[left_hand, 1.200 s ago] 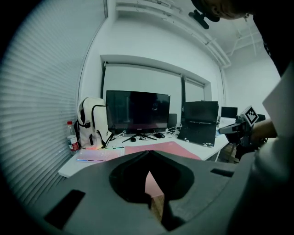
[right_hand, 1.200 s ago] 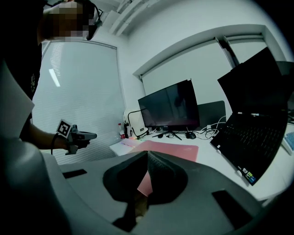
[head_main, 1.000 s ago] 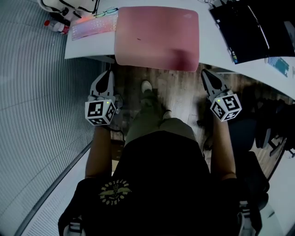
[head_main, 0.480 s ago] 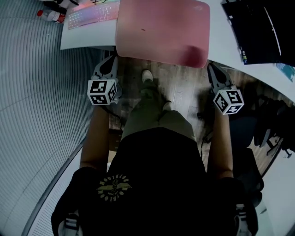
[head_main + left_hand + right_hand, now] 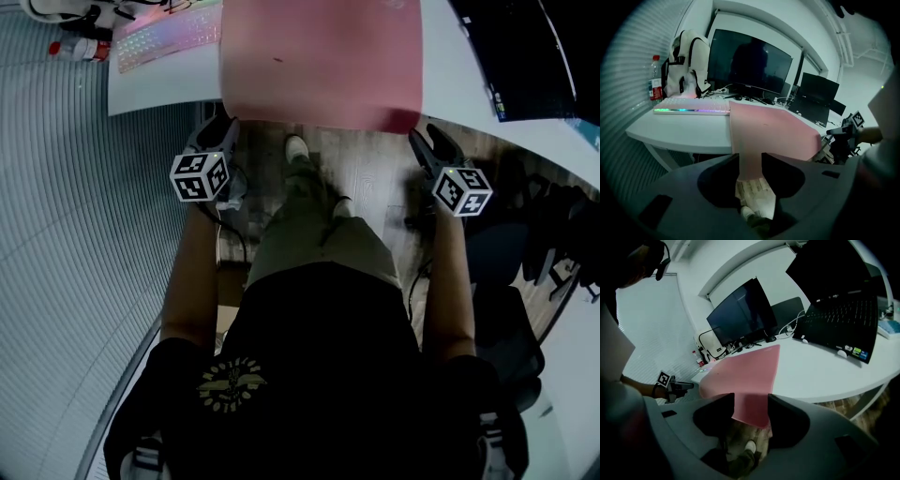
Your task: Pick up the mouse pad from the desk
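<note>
Head view: pink mouse pad lies flat on the white desk, near edge overhanging
Left gripper: jaws partly apart, just been opening, pad's near-left corner between them, not clamped
Right gripper: jaws wider apart, just been opening, pad's near-right corner between them, loose
</note>
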`<state>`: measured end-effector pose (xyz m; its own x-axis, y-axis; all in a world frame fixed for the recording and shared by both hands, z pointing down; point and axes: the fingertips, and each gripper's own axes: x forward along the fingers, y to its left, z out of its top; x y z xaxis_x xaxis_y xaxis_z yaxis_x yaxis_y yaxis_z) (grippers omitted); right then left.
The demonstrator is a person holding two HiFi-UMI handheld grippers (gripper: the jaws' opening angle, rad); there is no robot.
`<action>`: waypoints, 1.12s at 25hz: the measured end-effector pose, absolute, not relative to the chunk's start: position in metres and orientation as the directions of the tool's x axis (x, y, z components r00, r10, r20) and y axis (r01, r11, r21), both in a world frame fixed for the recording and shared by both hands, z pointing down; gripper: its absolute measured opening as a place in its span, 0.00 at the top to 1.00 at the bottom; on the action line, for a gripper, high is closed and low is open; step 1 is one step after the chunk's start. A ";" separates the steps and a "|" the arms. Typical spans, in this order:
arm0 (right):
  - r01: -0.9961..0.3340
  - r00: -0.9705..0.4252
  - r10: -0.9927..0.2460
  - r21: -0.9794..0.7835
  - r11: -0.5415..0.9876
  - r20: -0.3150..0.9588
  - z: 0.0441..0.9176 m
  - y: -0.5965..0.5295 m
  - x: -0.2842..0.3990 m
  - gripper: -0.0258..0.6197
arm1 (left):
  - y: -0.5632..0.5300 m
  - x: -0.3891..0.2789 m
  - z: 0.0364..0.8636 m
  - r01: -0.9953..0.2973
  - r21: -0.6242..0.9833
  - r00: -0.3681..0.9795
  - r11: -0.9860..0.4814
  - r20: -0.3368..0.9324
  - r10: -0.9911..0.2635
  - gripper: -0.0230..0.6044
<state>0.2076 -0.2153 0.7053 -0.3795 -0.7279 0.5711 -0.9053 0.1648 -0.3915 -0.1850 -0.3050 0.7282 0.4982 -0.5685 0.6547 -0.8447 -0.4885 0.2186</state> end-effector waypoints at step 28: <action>-0.835 -0.511 -0.581 -0.526 0.161 0.634 0.769 -0.237 0.190 0.78 | -0.328 -0.156 0.789 -0.652 0.434 0.692 -0.622 0.676 -0.253 0.49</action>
